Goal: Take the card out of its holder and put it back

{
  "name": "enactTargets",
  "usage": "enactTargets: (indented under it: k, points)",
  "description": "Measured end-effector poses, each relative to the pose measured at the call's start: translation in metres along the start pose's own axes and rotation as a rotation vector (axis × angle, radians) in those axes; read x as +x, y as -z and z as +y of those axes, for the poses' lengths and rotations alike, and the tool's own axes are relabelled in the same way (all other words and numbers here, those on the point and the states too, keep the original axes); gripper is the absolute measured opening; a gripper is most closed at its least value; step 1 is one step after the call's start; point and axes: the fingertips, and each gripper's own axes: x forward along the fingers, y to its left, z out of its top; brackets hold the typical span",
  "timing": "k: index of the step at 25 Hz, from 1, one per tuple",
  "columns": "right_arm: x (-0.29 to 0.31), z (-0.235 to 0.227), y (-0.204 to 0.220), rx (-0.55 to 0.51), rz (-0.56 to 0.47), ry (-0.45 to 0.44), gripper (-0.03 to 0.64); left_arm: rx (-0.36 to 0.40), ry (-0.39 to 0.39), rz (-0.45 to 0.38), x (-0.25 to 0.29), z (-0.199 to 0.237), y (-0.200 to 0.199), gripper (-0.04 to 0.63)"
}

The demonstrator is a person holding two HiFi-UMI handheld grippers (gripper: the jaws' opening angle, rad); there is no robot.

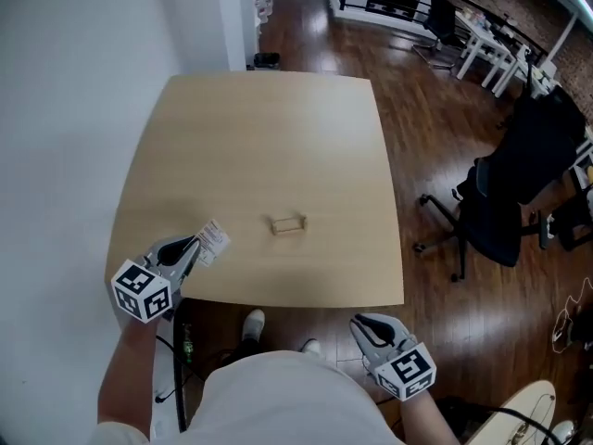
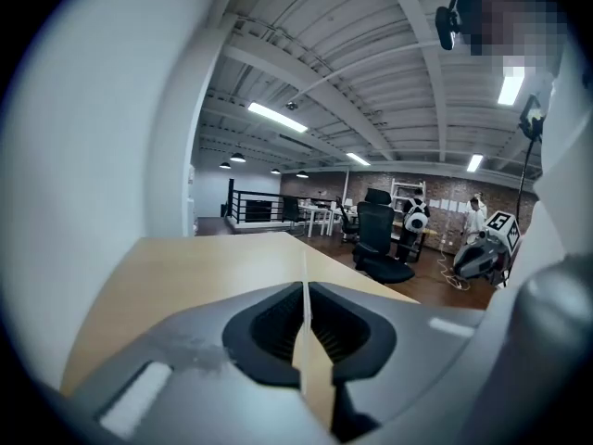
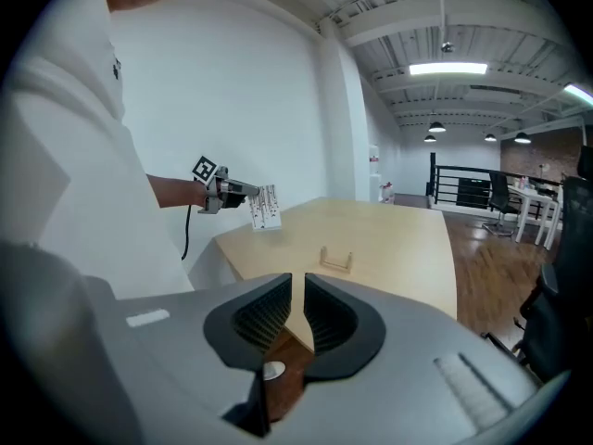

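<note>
A white printed card point(image 1: 214, 240) sticks out of my left gripper point(image 1: 193, 248), which is shut on it above the table's near left corner. In the left gripper view the card point(image 2: 306, 327) shows edge-on, pinched between the dark pads. The small wooden card holder point(image 1: 288, 223) stands with nothing in it on the table, right of the card; the right gripper view shows the holder point(image 3: 336, 260) too, and the card point(image 3: 264, 207) held well above the tabletop. My right gripper point(image 1: 369, 324) hangs off the table's front edge, its jaws a narrow gap apart with nothing between them.
The light wooden table point(image 1: 278, 137) holds only the holder. A white wall point(image 1: 65, 109) runs along its left side. A black office chair point(image 1: 500, 202) stands on the wooden floor to the right, and white tables point(image 1: 491, 49) stand farther back.
</note>
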Motion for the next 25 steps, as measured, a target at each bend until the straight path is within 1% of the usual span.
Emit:
enactTargets:
  k: [5, 9, 11, 13, 15, 18, 22, 25]
  points:
    - [0.012, 0.001, -0.011, -0.051, 0.003, -0.08, 0.048, -0.064, -0.086, -0.005, -0.036, 0.003, 0.019, 0.017]
    - [0.017, 0.007, -0.013, -0.082, 0.002, -0.131, 0.048, -0.089, -0.141, -0.001, -0.059, 0.001, 0.033, 0.017]
    - [0.017, 0.009, -0.015, -0.09, 0.002, -0.143, 0.048, -0.092, -0.15, 0.003, -0.066, 0.0, 0.034, 0.017]
    - [0.017, 0.011, -0.015, -0.09, -0.001, -0.145, 0.048, -0.088, -0.142, 0.007, -0.067, -0.002, 0.032, 0.018]
    - [0.014, 0.011, -0.016, -0.085, -0.004, -0.138, 0.048, -0.076, -0.118, 0.009, -0.062, -0.004, 0.027, 0.018]
    - [0.007, 0.01, -0.016, -0.068, -0.005, -0.109, 0.048, -0.036, -0.055, 0.015, -0.047, -0.01, 0.014, 0.017]
    - [-0.001, 0.006, -0.014, -0.022, -0.007, -0.04, 0.048, 0.033, 0.061, 0.024, -0.01, -0.013, -0.009, 0.017]
    - [-0.008, 0.006, -0.009, 0.025, -0.012, 0.028, 0.048, 0.086, 0.161, 0.027, 0.019, -0.018, -0.025, 0.017]
